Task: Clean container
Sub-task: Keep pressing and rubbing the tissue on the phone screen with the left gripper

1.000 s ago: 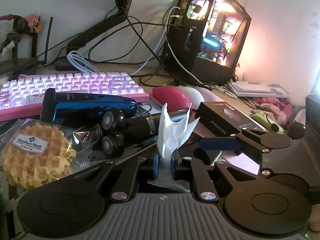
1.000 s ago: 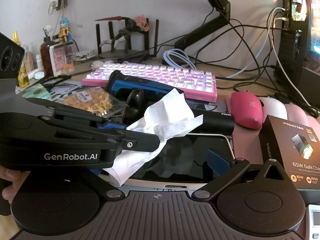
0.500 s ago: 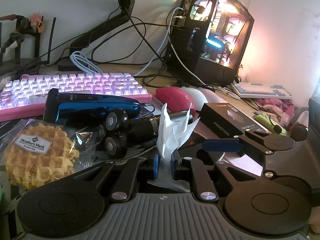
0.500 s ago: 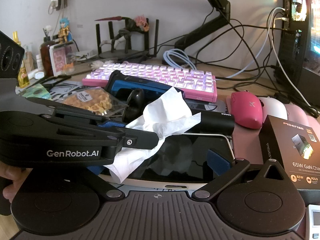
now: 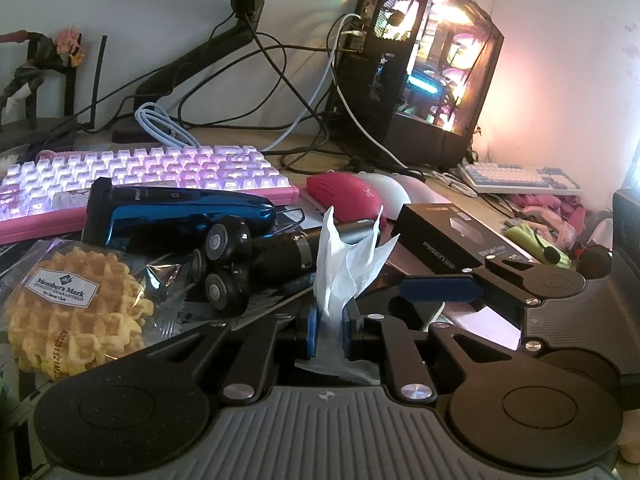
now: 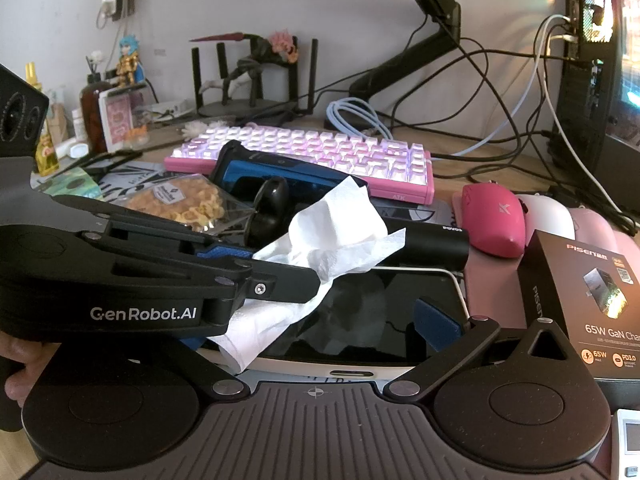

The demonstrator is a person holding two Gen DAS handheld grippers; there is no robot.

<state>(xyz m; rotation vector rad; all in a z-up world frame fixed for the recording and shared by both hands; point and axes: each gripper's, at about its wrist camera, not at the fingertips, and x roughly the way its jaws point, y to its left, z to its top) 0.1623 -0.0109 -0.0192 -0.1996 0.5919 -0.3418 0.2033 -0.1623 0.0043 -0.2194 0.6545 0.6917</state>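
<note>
White tissue (image 5: 340,264) stays pinched in my left tongs (image 5: 330,330), no change over the last second. Right tongs (image 6: 316,320) stand spread around the dark-screened device (image 6: 360,312) (presumably the container) on the worktop; wiping not begun.

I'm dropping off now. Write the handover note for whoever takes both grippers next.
Left gripper: shut on the tissue, which drapes onto the tablet screen.
Right gripper: jaws wide apart over the tablet, no grip visible.
Done: tissue in hand.
Left: the wiping itself. No obvious container is in view, so confirm the target first.
</note>
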